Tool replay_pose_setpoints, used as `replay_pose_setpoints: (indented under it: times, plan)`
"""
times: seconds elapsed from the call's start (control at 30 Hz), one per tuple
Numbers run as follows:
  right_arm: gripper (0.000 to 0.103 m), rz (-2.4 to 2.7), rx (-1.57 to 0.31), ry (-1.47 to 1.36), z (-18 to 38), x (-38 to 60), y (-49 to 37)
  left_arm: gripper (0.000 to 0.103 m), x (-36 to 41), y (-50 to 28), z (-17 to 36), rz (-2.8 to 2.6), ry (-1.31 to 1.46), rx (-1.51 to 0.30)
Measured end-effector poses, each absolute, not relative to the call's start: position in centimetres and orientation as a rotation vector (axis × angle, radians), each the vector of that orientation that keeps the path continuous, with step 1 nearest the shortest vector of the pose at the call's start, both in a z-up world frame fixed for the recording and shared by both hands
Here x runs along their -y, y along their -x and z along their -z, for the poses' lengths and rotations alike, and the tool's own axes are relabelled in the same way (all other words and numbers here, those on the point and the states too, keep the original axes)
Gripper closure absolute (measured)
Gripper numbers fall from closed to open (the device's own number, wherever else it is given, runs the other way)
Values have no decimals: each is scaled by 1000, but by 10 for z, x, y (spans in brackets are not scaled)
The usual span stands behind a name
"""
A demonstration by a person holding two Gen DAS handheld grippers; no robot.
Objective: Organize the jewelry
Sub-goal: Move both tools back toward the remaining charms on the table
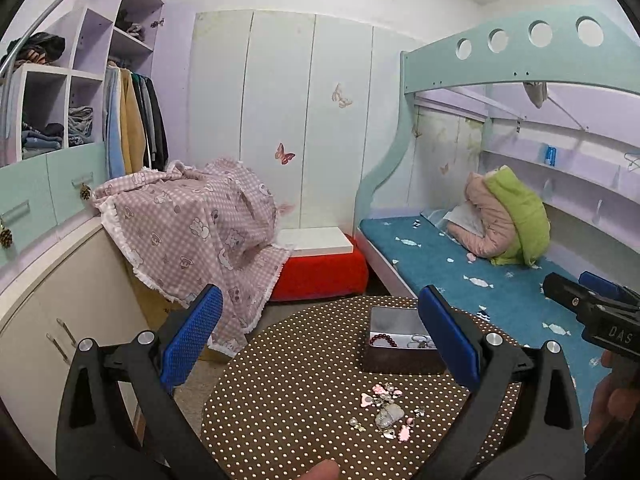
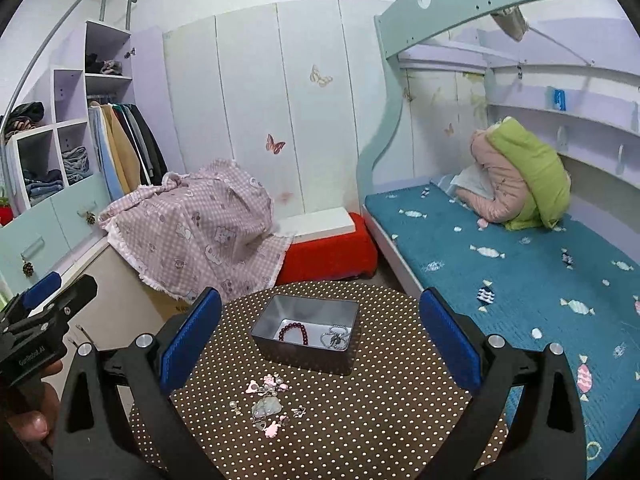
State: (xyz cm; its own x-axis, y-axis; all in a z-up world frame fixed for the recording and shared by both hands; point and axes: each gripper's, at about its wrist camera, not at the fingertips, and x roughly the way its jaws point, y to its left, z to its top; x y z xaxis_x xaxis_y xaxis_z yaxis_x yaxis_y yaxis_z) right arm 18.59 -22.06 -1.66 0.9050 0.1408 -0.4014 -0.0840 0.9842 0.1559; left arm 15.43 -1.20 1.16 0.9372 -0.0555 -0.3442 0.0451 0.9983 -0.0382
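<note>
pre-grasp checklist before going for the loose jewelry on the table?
1. Left gripper jaws open and empty: ok.
2. Right gripper jaws open and empty: ok.
3. Tin box open, lying flat on the table: ok.
4. Room left in the box: ok; it holds only a red bead bracelet and a silver chain.
5. Loose charm pile in clear view in front of the box, nothing covering it: ok.
6. Pieces in the pile separate rather than tangled: cannot tell, too small and overlapping.
</note>
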Motion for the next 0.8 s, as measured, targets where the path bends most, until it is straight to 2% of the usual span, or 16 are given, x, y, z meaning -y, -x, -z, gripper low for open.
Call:
replay_pose_setpoints:
  times: [0.23,0.5,0.8]
  plan:
    - [8,-101,-403,-119,16,217,-171,5,3,-145,-8,48,59,-353]
    - [8,-116,-478,-100,40,211,-174,5,-7,-147,15,35,71,-406]
    - [8,-145,-665,-55,100,194,-193,5,-1,-171,82,39,25,-573]
